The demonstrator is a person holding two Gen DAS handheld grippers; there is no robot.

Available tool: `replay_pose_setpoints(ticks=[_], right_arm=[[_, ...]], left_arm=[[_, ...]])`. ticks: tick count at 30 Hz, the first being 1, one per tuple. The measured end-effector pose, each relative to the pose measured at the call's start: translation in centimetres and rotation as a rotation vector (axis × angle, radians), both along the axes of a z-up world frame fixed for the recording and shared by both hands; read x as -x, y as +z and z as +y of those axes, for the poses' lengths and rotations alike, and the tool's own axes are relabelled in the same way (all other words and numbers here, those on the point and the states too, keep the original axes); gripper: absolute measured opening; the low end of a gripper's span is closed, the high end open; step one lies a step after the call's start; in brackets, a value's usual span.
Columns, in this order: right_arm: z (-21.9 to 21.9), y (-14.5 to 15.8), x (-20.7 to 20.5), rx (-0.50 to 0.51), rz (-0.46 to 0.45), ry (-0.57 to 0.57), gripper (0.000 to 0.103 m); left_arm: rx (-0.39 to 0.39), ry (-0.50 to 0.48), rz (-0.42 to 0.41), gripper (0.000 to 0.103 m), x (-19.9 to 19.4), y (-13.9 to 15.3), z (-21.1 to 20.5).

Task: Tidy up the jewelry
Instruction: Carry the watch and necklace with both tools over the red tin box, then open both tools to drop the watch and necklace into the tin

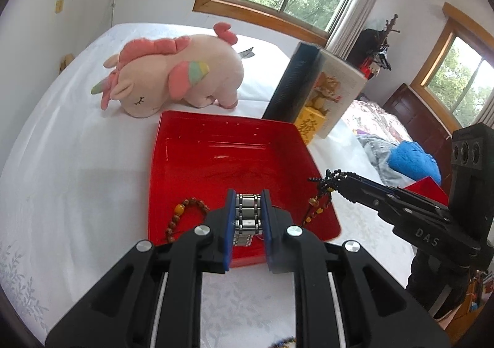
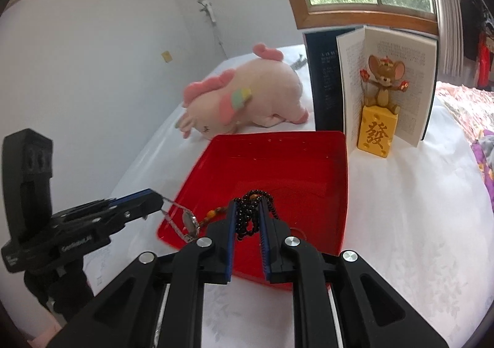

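My left fingers (image 1: 248,215) pinch the metal bracelet (image 1: 247,218), my right fingers (image 2: 248,218) pinch the black beads (image 2: 251,212). The red tray (image 2: 308,162) lies just ahead, below both.

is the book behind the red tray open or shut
Open: the book stands upright with printed pages spread, a mouse figurine in front of them, behind the red tray.

The tray (image 1: 191,144) is glossy red. The bed (image 1: 77,169) has a white cover with a faint leaf pattern. The plush unicorn (image 1: 185,76) is pale pink with a coral mane and a wing striped pink, green and yellow. Each gripper (image 1: 248,218) is black with blue pads. The metal watch band (image 1: 247,212) is silver, the beaded necklace (image 2: 250,212) black, and the bead bracelet (image 1: 185,215) brown with an amber bead. The mouse figurine (image 2: 383,85) is brown on a yellow block (image 2: 375,135).
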State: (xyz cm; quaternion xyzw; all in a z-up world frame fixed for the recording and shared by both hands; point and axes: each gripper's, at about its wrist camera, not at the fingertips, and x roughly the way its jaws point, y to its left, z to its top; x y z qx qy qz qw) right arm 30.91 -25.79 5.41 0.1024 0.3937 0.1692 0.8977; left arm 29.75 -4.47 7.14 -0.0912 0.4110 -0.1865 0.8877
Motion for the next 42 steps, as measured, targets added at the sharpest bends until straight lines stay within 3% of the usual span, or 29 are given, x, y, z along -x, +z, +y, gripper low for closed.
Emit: replay_pose_setpoints(ticks=[10, 20, 26, 42], right_arm=[[-0.6, -3.6, -5.8, 0.056, 0.056, -0.069, 0.014], [-0.6, -6.7, -8.6, 0.100, 0.122, -0.076, 0.017], [-0.3, -7.0, -8.6, 0.109, 0.135, -0.082, 0.023], [-0.4, -5.4, -5.9, 0.101, 0.119, -0.079, 0.023]], left_arm=[[-0.018, 0.021, 0.044, 0.014, -5.4, -3.0, -0.4], [-0.052, 0.019, 0.130, 0.014, -8.8, -6.1, -1.2], [-0.049, 0.023, 0.125, 0.016, -8.7, -5.8, -0.9], [-0.074, 0.052, 0.121, 0.018, -6.3, -4.6, -0.4]])
